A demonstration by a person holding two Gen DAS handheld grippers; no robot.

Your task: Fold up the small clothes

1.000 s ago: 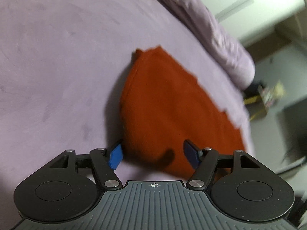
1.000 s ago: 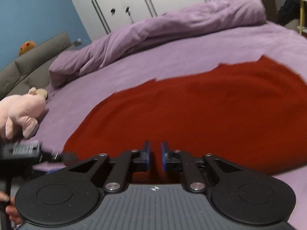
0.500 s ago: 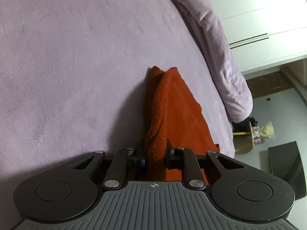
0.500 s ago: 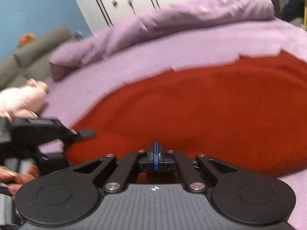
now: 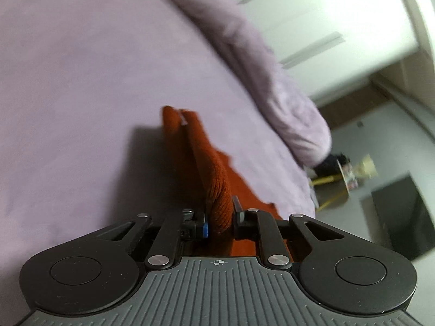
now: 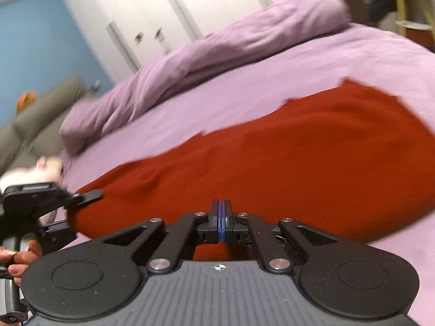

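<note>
A rust-red knit garment [image 6: 312,157] lies on a lilac bed sheet [image 6: 299,70]. In the left wrist view my left gripper [image 5: 219,221] is shut on a bunched edge of the garment [image 5: 206,163], which rises in a ridge away from the jaws. In the right wrist view my right gripper [image 6: 221,224] has its blue pads pressed together at the garment's near edge; whether cloth sits between them is hidden. The left gripper [image 6: 46,203] also shows at the left edge of that view, at the garment's left corner.
A rolled lilac duvet [image 6: 206,62] lies along the far side of the bed. A pink plush toy [image 6: 35,171] and a grey sofa [image 6: 40,114] are at the left. White wardrobes [image 6: 190,8] stand behind. A dark box [image 5: 402,217] stands off the bed's end.
My left gripper closed on the garment's edge and lifted it into a ridge. My right gripper's pads went from slightly apart to pressed together at the near edge.
</note>
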